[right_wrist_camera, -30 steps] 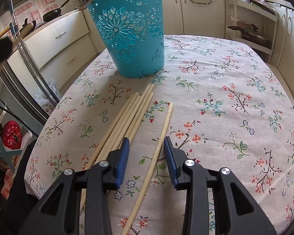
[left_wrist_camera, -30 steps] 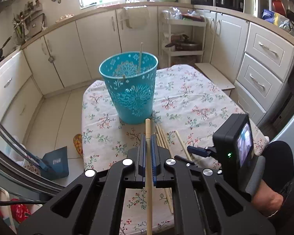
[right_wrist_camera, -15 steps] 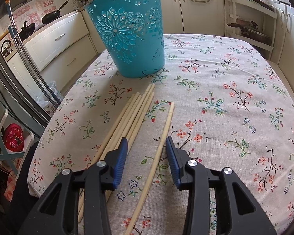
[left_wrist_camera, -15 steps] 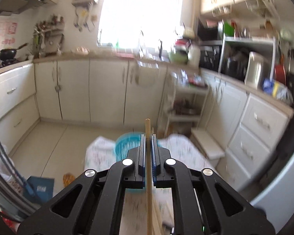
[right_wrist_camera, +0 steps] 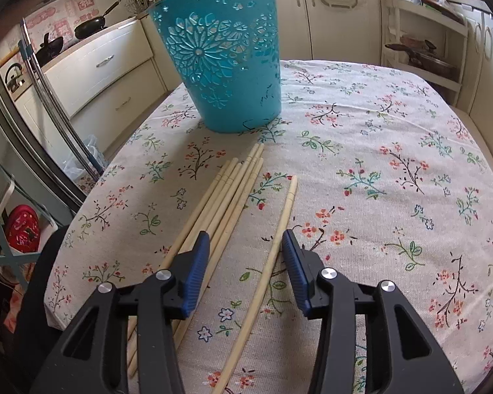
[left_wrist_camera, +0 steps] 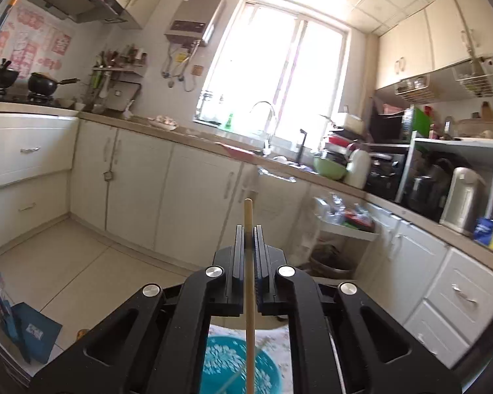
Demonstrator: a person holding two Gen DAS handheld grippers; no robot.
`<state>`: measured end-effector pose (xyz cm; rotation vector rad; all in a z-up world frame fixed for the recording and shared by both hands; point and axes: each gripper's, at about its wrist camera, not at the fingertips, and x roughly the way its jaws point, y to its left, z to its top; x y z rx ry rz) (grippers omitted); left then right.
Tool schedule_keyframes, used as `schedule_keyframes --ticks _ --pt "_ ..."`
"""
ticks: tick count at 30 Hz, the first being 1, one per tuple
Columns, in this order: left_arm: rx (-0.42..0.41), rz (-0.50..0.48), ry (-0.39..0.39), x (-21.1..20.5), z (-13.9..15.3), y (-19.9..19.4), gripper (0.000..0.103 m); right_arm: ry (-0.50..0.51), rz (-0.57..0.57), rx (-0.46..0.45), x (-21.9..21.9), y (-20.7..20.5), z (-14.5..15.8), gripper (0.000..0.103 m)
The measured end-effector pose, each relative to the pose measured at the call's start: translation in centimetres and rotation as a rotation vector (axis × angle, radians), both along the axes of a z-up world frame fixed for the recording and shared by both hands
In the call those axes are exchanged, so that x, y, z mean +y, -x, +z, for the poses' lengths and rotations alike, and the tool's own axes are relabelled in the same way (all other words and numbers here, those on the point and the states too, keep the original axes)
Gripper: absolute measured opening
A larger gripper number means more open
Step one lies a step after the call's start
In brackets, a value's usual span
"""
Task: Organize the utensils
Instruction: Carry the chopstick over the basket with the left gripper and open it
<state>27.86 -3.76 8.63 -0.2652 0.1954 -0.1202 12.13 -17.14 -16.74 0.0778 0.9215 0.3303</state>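
My left gripper (left_wrist_camera: 249, 229) is shut on a wooden chopstick (left_wrist_camera: 249, 295) and is raised high, tilted up toward the kitchen. The chopstick's lower part hangs over the mouth of the teal cutout basket (left_wrist_camera: 233, 371) below. In the right wrist view the same basket (right_wrist_camera: 223, 62) stands upright on the floral tablecloth (right_wrist_camera: 394, 164). My right gripper (right_wrist_camera: 246, 239) is open, low over the table. A single chopstick (right_wrist_camera: 269, 259) lies between its fingers. A bundle of several chopsticks (right_wrist_camera: 226, 203) lies just to its left, under the left finger.
Kitchen cabinets (left_wrist_camera: 187, 197), a sink and a cluttered counter (left_wrist_camera: 427, 177) surround the table. A white shelf rack (right_wrist_camera: 424, 32) stands beyond the table's far right edge. A fridge and a person's dark sleeve (right_wrist_camera: 39, 282) are at the left.
My left gripper has risen and tilted upward with the chopstick, so the basket dropped to the bottom of its view. My right gripper has edged slightly forward and stayed open.
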Motion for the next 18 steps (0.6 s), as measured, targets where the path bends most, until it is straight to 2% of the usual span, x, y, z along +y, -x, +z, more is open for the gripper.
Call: schedule_keyframes --ticks 3,7,15,17,18 --pt "0.039 0.015 0.016 -0.3 -2.0 -2.4 0.005 0.023 0.01 -0.011 0.4 0.1 -0.1 0.049" --pt "0.083 0.026 0.01 -0.6 -4.4 -3.6 0.005 0.037 0.019 -0.018 0.7 0.1 -0.1 0.051" --pt "0.204 -0.013 -0.147 -1.6 -8.1 -2.6 0.005 0.022 0.015 -0.012 0.4 0.0 -0.1 0.051" --pt "0.227 -0.014 -0.177 -1.2 -8.7 -1.5 0.007 0.004 0.011 -0.003 0.1 -0.1 -0.1 0.051" --pt "0.231 -0.003 -0.188 -0.9 -8.9 -0.6 0.013 -0.011 0.007 0.002 -0.1 -0.1 -0.1 0.051"
